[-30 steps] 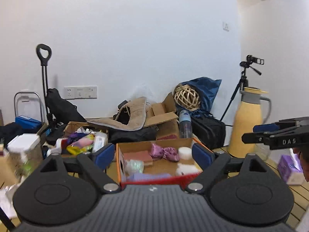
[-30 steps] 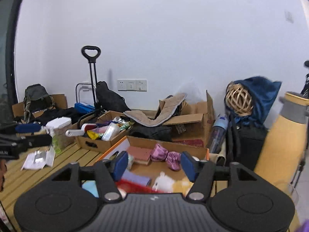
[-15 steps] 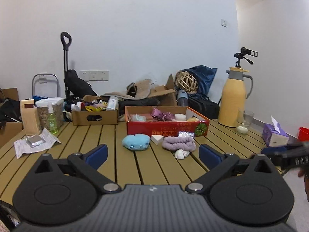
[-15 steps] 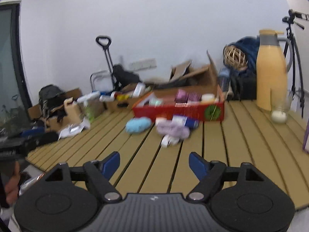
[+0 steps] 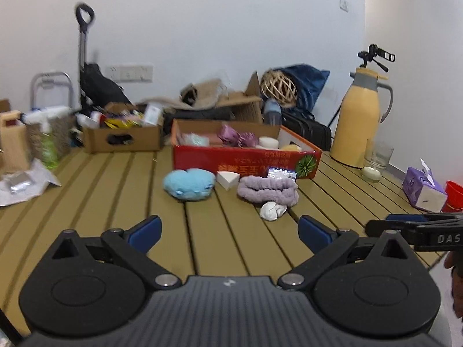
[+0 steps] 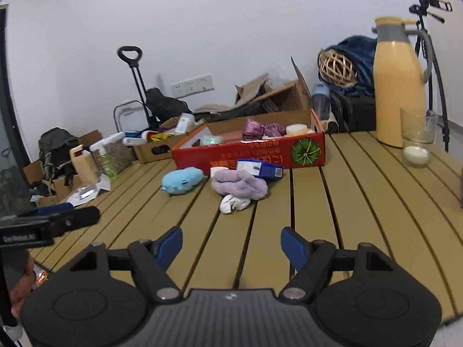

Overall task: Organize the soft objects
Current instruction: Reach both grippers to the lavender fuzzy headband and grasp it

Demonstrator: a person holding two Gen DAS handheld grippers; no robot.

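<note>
A blue plush toy [image 5: 189,184] [image 6: 182,180], a white sponge wedge [image 5: 228,178], a purple fuzzy cloth [image 5: 267,192] [image 6: 240,186] and a white balled sock [image 5: 272,210] [image 6: 233,203] lie on the slatted wooden table [image 5: 220,240] in front of a red cardboard box [image 5: 246,159] [image 6: 251,154] that holds several soft items. My left gripper [image 5: 228,232] is open and empty, short of the items. My right gripper [image 6: 231,244] is open and empty, also short of them.
A small blue packet [image 6: 260,168] rests by the red box. A yellow thermos [image 5: 358,118] [image 6: 398,84] and a glass with a candle [image 6: 416,141] stand at the right. A brown box of bottles [image 5: 123,136], a tissue pack [image 5: 424,189] and papers [image 5: 23,182] sit around.
Both grippers have pulled back from over the red box to low above the near table. The loose soft items in front of the box have come into view.
</note>
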